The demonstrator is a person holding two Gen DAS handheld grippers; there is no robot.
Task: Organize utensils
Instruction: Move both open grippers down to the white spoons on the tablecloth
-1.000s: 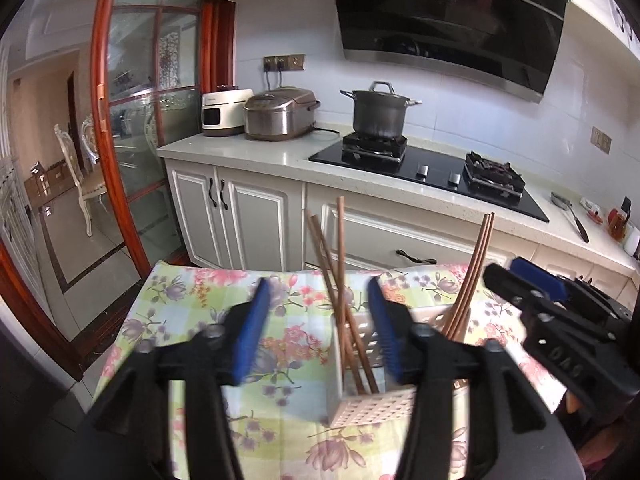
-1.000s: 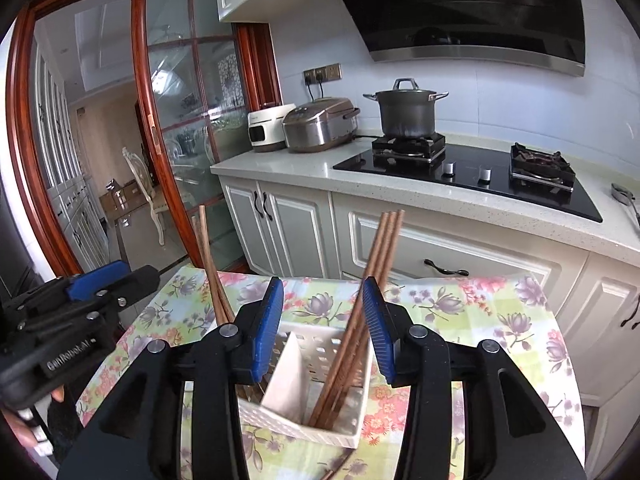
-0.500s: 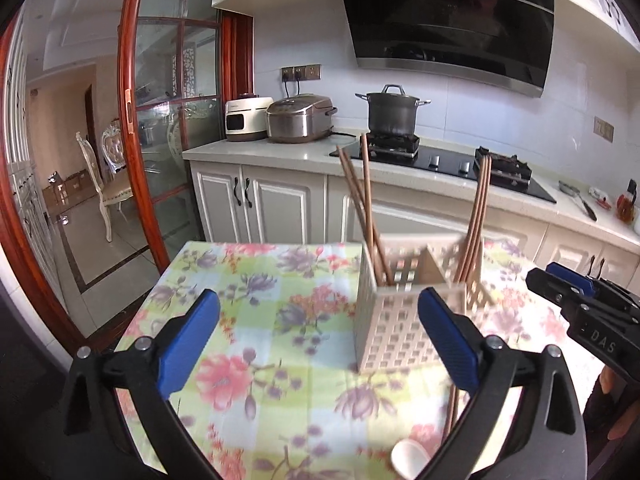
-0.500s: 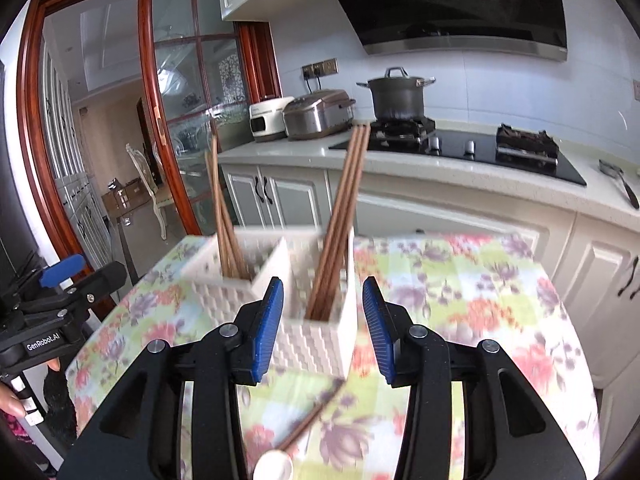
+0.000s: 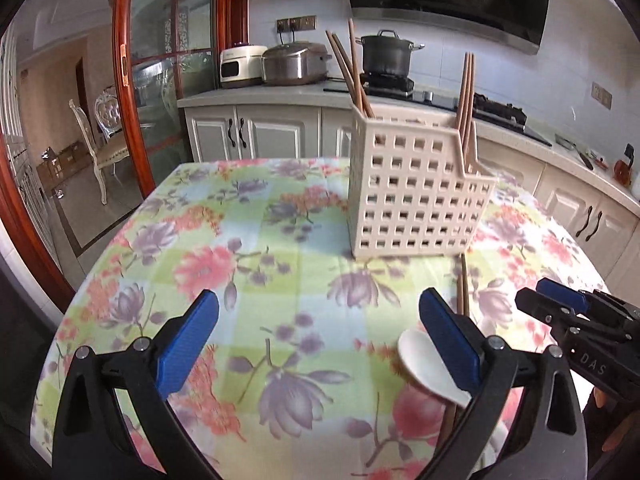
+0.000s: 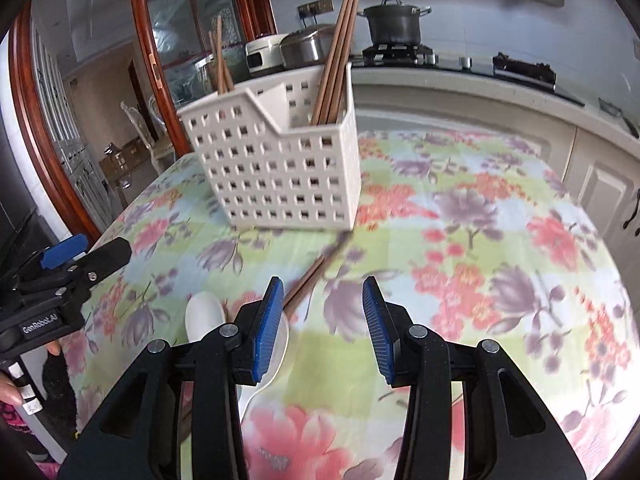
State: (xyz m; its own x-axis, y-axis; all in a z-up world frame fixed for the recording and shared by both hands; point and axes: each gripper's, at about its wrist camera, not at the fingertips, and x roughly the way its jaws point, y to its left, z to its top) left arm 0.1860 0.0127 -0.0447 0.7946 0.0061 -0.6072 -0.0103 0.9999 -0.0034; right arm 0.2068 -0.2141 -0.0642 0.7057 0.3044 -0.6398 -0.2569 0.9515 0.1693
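Note:
A white perforated utensil holder (image 5: 416,188) (image 6: 280,168) stands on the floral tablecloth (image 5: 260,248). Brown chopsticks (image 5: 348,68) (image 6: 336,52) stand in both of its compartments. A loose pair of chopsticks (image 6: 312,276) (image 5: 462,292) lies on the cloth in front of it, beside a white ceramic spoon (image 5: 416,360) (image 6: 202,316). My left gripper (image 5: 316,304) (image 6: 92,254) hovers low over the cloth, open wide and empty, with the spoon partly behind its right finger. My right gripper (image 6: 323,286) (image 5: 536,296) is open and empty, just above the near end of the loose chopsticks.
Behind the table runs a kitchen counter (image 5: 260,94) with a rice cooker (image 5: 294,64), a pot (image 5: 386,54) on the hob and white cabinets. A red-framed glass door (image 5: 160,80) and a chair (image 5: 100,136) are at the left. A hand (image 6: 8,392) holds the left gripper.
Both grippers have come down from above the holder to low over the cloth in front of it. The left jaws have spread wide. The spoon and loose chopsticks have come into view.

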